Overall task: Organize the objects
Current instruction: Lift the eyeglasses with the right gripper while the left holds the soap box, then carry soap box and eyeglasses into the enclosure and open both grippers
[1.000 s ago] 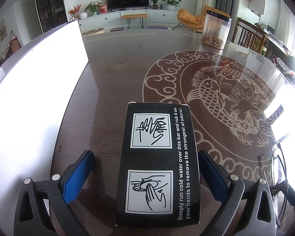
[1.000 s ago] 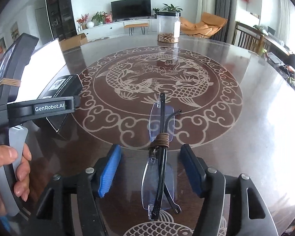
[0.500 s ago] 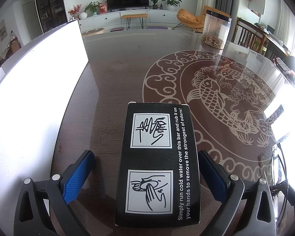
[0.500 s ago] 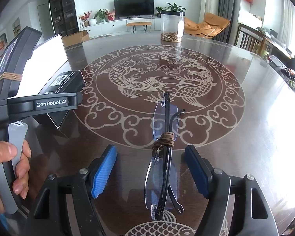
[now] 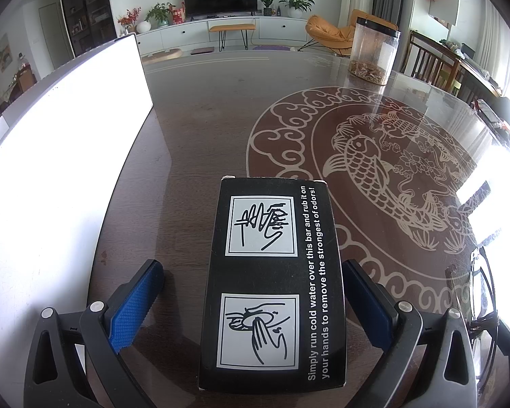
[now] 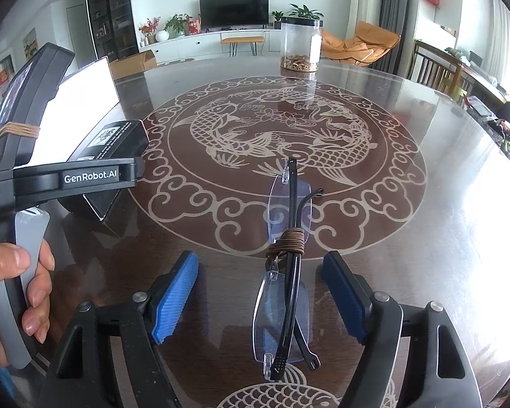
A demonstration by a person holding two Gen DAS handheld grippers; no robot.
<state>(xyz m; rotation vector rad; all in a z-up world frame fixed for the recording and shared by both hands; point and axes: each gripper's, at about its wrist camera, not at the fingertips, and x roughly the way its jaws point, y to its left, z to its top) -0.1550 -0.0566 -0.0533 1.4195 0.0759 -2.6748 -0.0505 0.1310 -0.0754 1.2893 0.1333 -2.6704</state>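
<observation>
The left gripper (image 5: 251,302) had its blue-padded fingers (image 5: 136,302) spread wide, and the black box (image 5: 272,282) lay flat on the dark table (image 5: 193,129) in the gap between them, its long side running along the fingers. The box sat off-centre: its right edge was just beside the right pad, whether touching could not be told, while a clear strip of table separated its left edge from the left pad. Its far end reached past the fingertips. A white board (image 5: 51,170) lay along the table to the left, and a clear jar (image 5: 374,51) stood well beyond. The right gripper (image 6: 261,295) was likewise spread, and the folded glasses (image 6: 285,272), bound at the middle with a brown cord (image 6: 287,243), lay on the table's glass top between its pads (image 6: 175,297), apart from both and roughly midway. One lens lay between the fingers and the other past their tips. In the right wrist view the person's left hand (image 6: 13,292) gripped the left gripper's handle.
</observation>
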